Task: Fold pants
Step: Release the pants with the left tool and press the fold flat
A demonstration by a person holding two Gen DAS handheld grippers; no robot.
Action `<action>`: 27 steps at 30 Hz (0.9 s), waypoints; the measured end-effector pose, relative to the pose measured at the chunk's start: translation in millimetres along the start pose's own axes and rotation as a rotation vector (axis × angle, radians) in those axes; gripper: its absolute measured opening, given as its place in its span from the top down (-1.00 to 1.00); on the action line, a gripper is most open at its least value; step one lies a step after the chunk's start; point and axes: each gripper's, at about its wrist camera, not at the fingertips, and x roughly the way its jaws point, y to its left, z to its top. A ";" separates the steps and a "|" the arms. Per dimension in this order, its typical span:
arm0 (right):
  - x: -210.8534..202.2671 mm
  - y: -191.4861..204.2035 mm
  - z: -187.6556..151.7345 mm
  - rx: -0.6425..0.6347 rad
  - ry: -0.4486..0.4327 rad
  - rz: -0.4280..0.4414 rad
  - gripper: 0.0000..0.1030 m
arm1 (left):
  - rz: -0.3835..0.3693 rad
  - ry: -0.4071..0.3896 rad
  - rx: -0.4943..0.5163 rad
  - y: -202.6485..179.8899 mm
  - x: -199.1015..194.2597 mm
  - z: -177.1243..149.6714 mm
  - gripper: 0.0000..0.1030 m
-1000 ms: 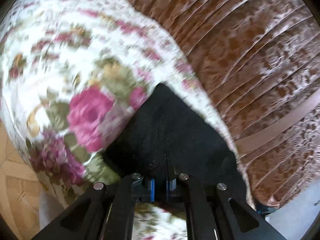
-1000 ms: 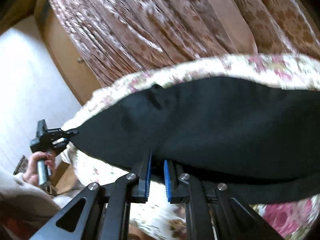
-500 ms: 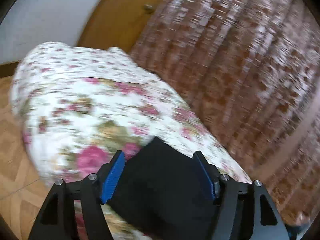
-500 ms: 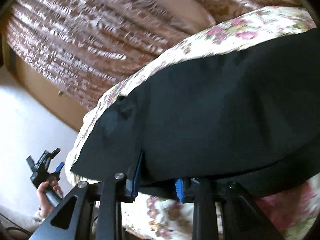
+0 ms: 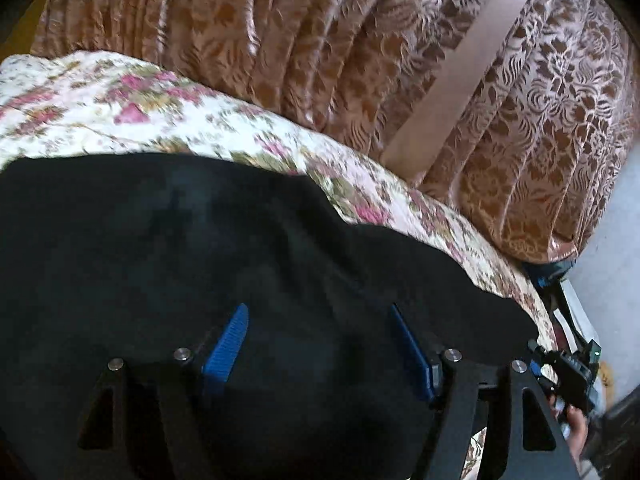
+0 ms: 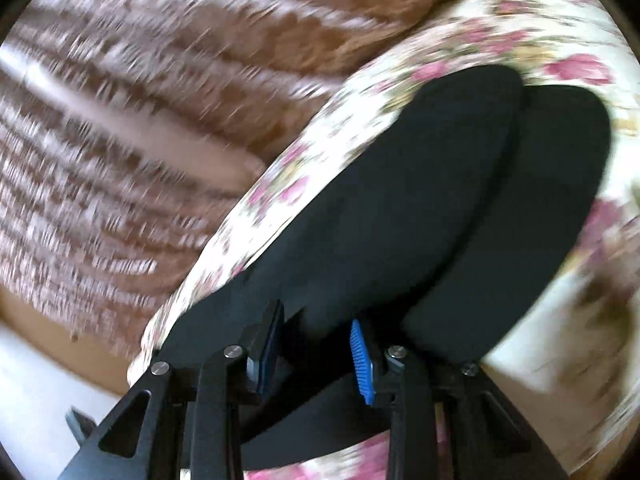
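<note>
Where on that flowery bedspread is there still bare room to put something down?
A free strip of bedspread runs between the black pants and the brown curtain. In the right wrist view, more lies bare beyond the two leg ends. The near side is crowded: pants cover it.

Soft daylight, fisheye-bent edges with dark corners, right wrist view heavily motion-blurred

Brown patterned curtain [image 5: 500, 120] fills the top of the frame, floral bedspread [image 5: 120, 112] below it, pale wall [image 5: 616, 264] far right.
</note>
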 end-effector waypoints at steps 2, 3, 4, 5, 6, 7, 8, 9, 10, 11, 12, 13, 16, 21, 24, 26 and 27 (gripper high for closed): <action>-5.9 -24.1 11.6 0.073 -0.043 -0.012 0.37 | -0.007 0.007 0.003 -2.4 2.9 -1.0 -0.39; -8.9 -34.9 17.7 0.111 -0.067 -0.015 0.37 | -0.004 0.005 0.010 -3.7 3.1 -2.0 -0.39; -12.9 -47.8 24.7 0.155 -0.101 -0.006 0.37 | 0.000 0.005 0.018 -7.3 4.1 -3.6 -0.40; -14.6 -56.0 28.8 0.184 -0.123 -0.008 0.38 | 0.003 0.008 0.025 -7.9 6.3 -4.0 -0.42; -15.8 -64.1 34.1 0.216 -0.142 -0.016 0.38 | 0.002 0.014 0.031 -6.8 7.2 -4.7 -0.42; -15.9 -70.7 39.8 0.239 -0.155 -0.010 0.38 | 0.002 0.019 0.035 -5.9 9.1 -4.8 -0.42; -14.8 -73.4 43.3 0.247 -0.160 -0.006 0.38 | 0.003 0.023 0.038 -5.6 12.7 -5.5 -0.42; -12.2 -74.5 47.9 0.251 -0.163 -0.012 0.38 | 0.003 0.024 0.040 -5.2 12.9 -6.5 -0.42; -9.6 -73.9 50.8 0.250 -0.164 -0.020 0.38 | 0.004 0.021 0.043 -5.5 13.0 -8.2 -0.42; -8.4 -74.1 54.2 0.246 -0.165 -0.030 0.38 | 0.007 0.020 0.045 -5.7 13.6 -8.9 -0.42; -5.5 -71.0 57.1 0.234 -0.168 -0.050 0.41 | 0.011 0.019 0.048 -6.4 13.8 -9.3 -0.43; -1.8 -66.8 58.5 0.217 -0.168 -0.076 0.47 | 0.014 0.018 0.051 -6.2 13.3 -10.1 -0.43; 5.3 -56.5 59.8 0.141 -0.154 -0.169 0.71 | 0.015 0.019 0.059 -6.7 13.5 -10.0 -0.44; -17.4 -44.1 55.9 0.075 -0.193 -0.195 0.85 | -0.017 0.028 0.038 -1.4 11.2 -7.1 -0.44; -39.4 -39.6 52.4 0.068 -0.211 -0.204 0.85 | -0.050 0.029 0.008 3.8 8.1 -5.1 -0.44; -49.7 -41.8 49.1 0.074 -0.203 -0.211 0.85 | -0.062 0.028 -0.009 5.1 6.8 -4.8 -0.44; -54.4 -44.3 45.9 0.079 -0.199 -0.213 0.86 | -0.064 0.028 -0.012 5.2 6.5 -4.7 -0.44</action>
